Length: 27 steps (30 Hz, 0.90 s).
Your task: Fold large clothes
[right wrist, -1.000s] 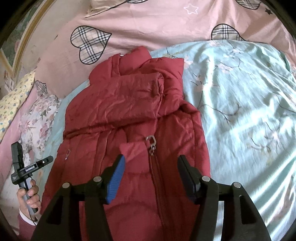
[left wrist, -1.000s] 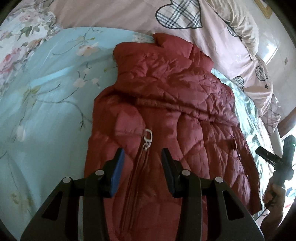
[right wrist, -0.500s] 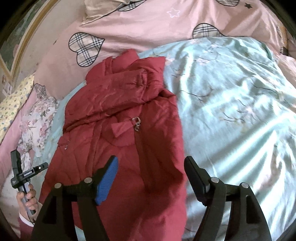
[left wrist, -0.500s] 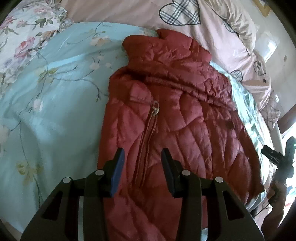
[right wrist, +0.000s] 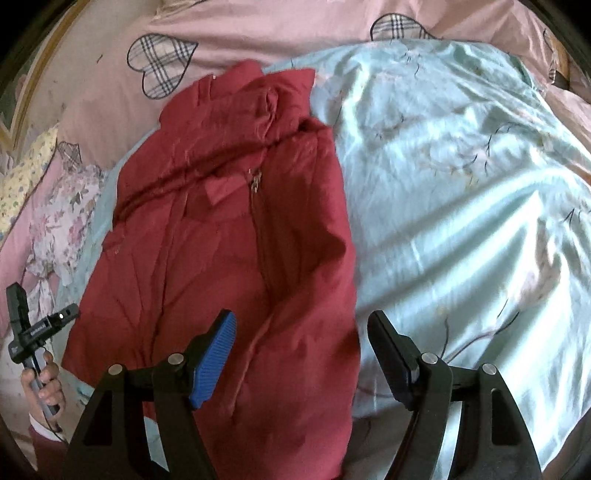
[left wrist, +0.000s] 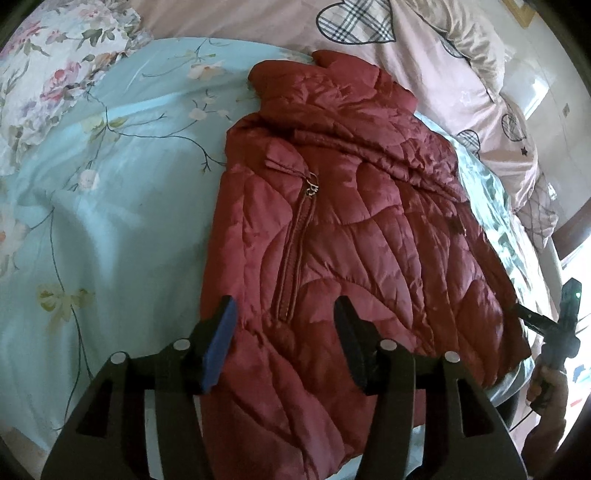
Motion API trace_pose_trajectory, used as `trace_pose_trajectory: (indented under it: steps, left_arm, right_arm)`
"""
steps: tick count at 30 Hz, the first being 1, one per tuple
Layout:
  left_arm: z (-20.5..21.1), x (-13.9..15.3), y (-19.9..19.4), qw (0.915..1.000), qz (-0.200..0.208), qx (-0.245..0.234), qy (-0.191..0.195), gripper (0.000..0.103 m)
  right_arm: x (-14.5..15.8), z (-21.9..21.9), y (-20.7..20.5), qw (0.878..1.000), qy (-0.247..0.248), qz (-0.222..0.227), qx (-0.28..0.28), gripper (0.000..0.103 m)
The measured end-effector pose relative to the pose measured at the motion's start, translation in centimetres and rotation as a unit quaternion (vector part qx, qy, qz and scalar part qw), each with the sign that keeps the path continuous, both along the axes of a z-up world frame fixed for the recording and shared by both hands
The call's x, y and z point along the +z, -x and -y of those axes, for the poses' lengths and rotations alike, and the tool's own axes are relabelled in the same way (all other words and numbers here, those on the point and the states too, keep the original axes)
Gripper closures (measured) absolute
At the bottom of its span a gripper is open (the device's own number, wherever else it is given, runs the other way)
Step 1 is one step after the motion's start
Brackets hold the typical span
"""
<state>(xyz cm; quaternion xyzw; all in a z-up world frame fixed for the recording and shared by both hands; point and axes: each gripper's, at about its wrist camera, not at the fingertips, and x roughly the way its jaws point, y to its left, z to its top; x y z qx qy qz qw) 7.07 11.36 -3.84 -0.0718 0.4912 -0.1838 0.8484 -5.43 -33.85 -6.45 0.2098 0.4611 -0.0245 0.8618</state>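
Both grippers have drawn back toward the near edge of the bed, so more of the red quilted jacket (left wrist: 354, 236) shows than 1 second ago. The left gripper (left wrist: 284, 321) has just been opening, and the right gripper (right wrist: 301, 339) widened too; both stand apart, gripping nothing. The jacket lies zipped and flat on the light blue floral quilt (right wrist: 461, 192), collar toward the pink heart-print bedding (left wrist: 436, 85).

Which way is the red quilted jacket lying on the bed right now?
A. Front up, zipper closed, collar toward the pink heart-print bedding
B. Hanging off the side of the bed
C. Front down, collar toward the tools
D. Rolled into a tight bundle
A: the red quilted jacket lies flat on the light blue floral sheet, its zipper pull on top and its collar by the pink heart-print bedding.
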Motion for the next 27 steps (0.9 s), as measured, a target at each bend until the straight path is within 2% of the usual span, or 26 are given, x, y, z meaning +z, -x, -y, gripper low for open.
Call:
trace_pose_trajectory:
  steps: [11, 13, 16, 20, 23, 27]
  left_arm:
    - [-1.1, -1.4, 1.9, 0.9999, -0.011, -0.010, -0.008, 0.050]
    - [-1.3, -1.6, 2.3, 0.9998, -0.011, -0.012, -0.008, 0.050]
    - [-1.9, -1.5, 2.8, 0.9999, -0.008, -0.010, -0.011, 0.050]
    - [-2.8, -1.3, 3.6, 0.9999, -0.001, 0.001, -0.017, 0.049]
    - [-3.2, -2.1, 3.9, 0.9996, -0.011, 0.001, -0.026, 0.047]
    - [-3.8, -3.2, 4.2, 0.9994, -0.033, 0.001, -0.008, 0.047]
  right_arm:
    - [-1.4, 0.4, 2.5, 0.998, -0.068, -0.009, 0.005, 0.030]
    - [-1.5, 0.4, 2.9, 0.998, -0.069, -0.010, 0.011, 0.047]
    - [-1.6, 0.5, 3.7, 0.998, -0.066, -0.013, 0.010, 0.056]
    - [-1.6, 0.5, 4.2, 0.998, -0.068, -0.008, 0.008, 0.056]
    - [-1.7, 0.3, 4.1, 0.998, -0.065, -0.006, 0.007, 0.056]
    - [-1.7, 0.3, 4.3, 0.998, -0.066, -0.007, 0.007, 0.054]
